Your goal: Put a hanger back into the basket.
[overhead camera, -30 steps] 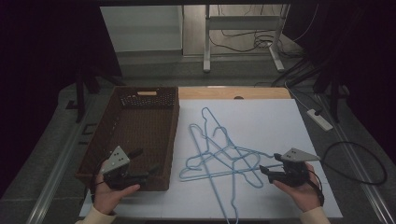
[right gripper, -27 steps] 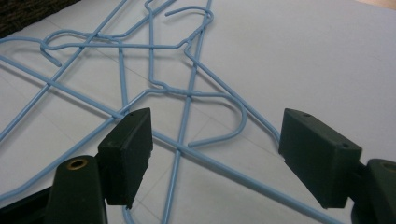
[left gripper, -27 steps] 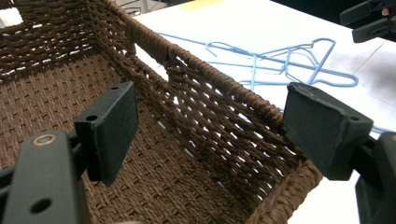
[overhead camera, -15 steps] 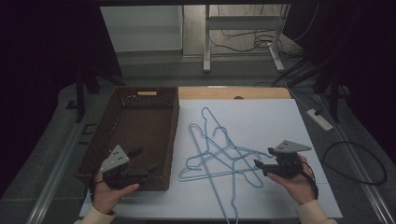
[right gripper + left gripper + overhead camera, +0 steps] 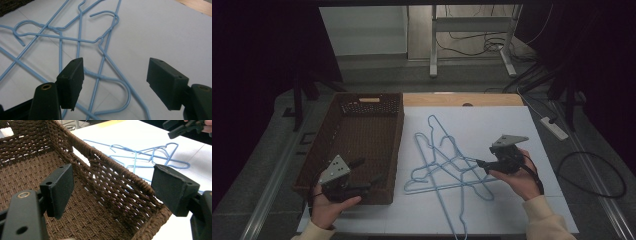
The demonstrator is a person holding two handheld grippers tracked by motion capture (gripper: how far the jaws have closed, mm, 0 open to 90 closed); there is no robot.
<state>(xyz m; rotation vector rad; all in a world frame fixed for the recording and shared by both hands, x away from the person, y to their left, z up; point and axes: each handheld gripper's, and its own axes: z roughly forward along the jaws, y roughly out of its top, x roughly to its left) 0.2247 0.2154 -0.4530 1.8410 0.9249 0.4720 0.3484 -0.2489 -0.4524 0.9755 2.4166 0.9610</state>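
Here, thin blue wire hangers (image 5: 447, 167), woven basket (image 5: 362, 145)

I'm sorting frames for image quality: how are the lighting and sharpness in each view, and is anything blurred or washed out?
High view: dim with dark surroundings, the white table the brightest area, and the blue hangers thin but readable. Left gripper view: the basket weave is sharp, while the table behind is nearly washed out. Right gripper view: even soft light, hangers crisp, near jaws slightly soft.
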